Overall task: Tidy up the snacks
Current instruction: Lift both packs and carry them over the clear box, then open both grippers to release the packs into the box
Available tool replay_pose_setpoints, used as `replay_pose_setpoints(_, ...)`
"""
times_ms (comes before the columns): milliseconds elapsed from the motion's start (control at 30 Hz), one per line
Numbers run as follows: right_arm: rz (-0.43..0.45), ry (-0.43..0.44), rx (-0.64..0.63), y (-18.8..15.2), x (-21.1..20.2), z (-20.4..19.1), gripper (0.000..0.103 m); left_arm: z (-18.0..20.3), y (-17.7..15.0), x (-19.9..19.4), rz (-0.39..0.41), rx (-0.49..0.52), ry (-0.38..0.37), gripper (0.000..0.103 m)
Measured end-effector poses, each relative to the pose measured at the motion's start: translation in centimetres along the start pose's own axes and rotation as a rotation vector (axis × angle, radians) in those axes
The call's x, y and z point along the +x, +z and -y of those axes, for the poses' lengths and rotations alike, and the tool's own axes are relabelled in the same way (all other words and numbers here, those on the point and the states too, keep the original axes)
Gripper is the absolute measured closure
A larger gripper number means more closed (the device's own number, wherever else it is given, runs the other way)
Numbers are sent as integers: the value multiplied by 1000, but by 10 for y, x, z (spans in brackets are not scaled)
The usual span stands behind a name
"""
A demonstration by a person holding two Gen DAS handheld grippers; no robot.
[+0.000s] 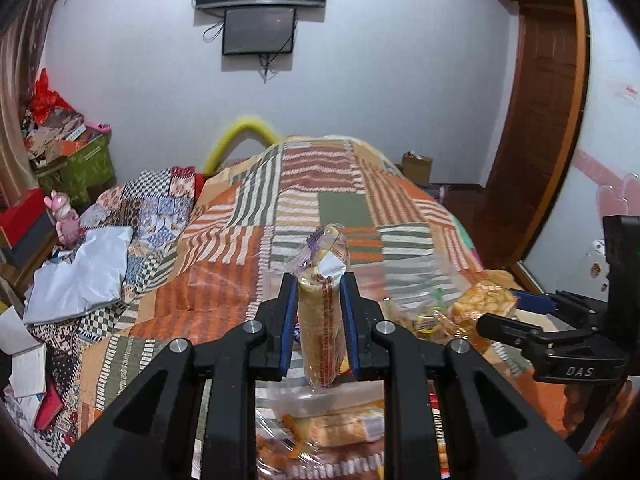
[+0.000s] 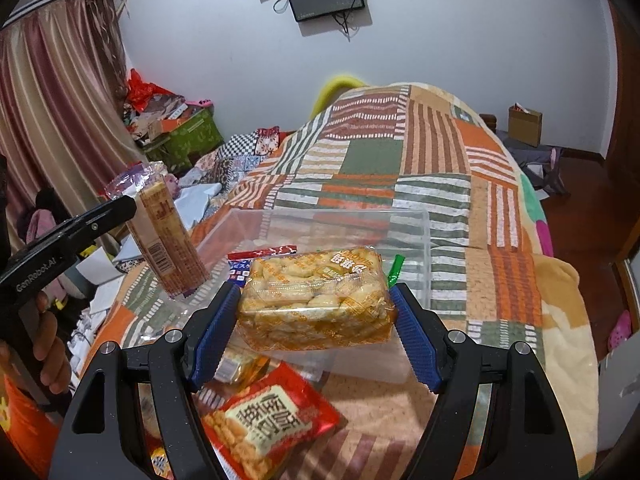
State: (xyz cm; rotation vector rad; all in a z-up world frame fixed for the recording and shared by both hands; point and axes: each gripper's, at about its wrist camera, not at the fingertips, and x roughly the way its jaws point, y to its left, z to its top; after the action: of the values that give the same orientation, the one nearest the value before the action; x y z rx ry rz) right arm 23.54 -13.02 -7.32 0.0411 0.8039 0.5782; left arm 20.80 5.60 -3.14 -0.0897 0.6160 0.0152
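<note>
My left gripper [image 1: 320, 316] is shut on a long sleeve of crackers [image 1: 323, 320], held upright above the bed; the sleeve also shows in the right wrist view [image 2: 168, 236] at the left. My right gripper [image 2: 316, 320] is shut on a clear pack of golden biscuits [image 2: 316, 300], held above a clear plastic bin [image 2: 416, 232] on the quilt. The pack also shows in the left wrist view [image 1: 484, 300]. A red snack bag [image 2: 264, 420] lies on the bed below my right gripper. More wrapped snacks [image 1: 336, 428] lie under my left gripper.
The patchwork quilt [image 2: 400, 152] covers the bed. Clutter, a green box [image 2: 192, 136] and curtains [image 2: 52, 100] are at the left. A cardboard box [image 2: 524, 124] stands on the wood floor at the right. Monitors [image 1: 260, 28] hang on the far wall.
</note>
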Motion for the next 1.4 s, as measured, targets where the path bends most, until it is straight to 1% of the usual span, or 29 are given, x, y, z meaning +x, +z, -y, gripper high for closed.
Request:
replay_pose_setpoints(133,-41,5,-11,1,17,-3,29,-12,-5,21,-45,-22,2,82)
replay_pose_setpoints(233,-75,2,-28,2,31,-6,29,-14,-10,35,-79,-26,-7,82)
replay_pose_setpoints(267,-82,-1,-32,1,35,-6,29,-13,-10,38,-84,-26,-10,86)
replay_pose_setpoints(333,-99,-6,-36,0,42,-6,29,-12,-11,43,-94,-23,-12,86)
replay_pose_setpoints(533,-106,-31,-65,1,51,-8,29,-7,-12,60,-129,-15,-6,86)
replay_pose_setpoints(700,-128,-55,-85,0,57,-9,27,-7,-17,62,-144,-28,-28,86)
replay_pose_setpoints(733,-135,-58,-86,-1,58,-9,27,-6,-18,62,-151,-26,-31,85)
replay_pose_setpoints(800,-142,-66,-91,-2,57,-8,27,-5,-19,63,-163,-21,-36,80)
replay_pose_setpoints(867,-142,-67,-98,-3,54,-9,27,-3,-21,60,-164,-14,-35,69)
replay_pose_setpoints(933,-138,-69,-105,-4,49,-11,26,-2,-23,55,-160,-12,-40,61)
replay_pose_setpoints(1067,-117,-77,-121,-5,34,-13,24,2,-27,42,-153,-1,-50,53)
replay_pose_setpoints(1267,-76,-63,-106,-12,6,-16,23,5,-35,17,-147,8,-58,40)
replay_pose_setpoints(1400,-46,-53,-92,-19,-17,-19,22,5,-45,0,-156,1,-64,38)
